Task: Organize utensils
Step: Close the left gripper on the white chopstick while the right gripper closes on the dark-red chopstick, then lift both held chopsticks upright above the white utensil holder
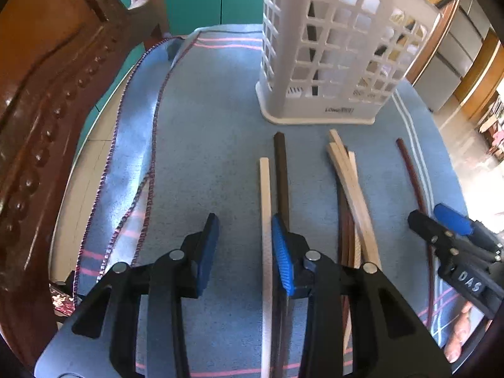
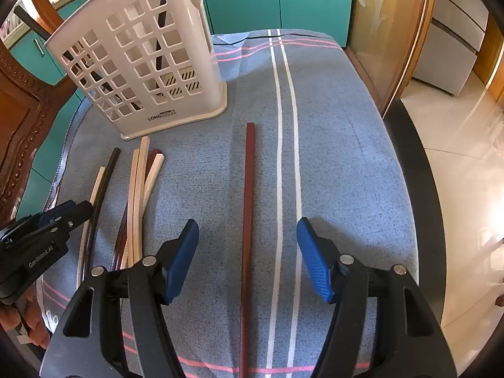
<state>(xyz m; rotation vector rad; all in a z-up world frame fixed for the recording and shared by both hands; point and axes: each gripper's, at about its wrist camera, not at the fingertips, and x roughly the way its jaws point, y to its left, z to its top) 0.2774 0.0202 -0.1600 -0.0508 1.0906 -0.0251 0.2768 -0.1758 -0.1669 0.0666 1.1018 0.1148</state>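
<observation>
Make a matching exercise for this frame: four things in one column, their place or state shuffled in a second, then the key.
Things
1. white utensil holder
2. lone dark red chopstick
3. right hand-held gripper
4. cream and black chopstick pair

Place or state
A. lying side by side under the left hand-held gripper
B. standing upright at the far end of the cloth
C. open, nothing held
D. lying alone beside the white stripes

Pairs: 1-B, 2-D, 3-C, 4-A

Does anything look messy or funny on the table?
Yes. The middle bundle of chopsticks lies in a crossed heap, not side by side. One dark stick pokes slanted out of the white holder. The blue cloth is bunched and folded along one edge.
</observation>
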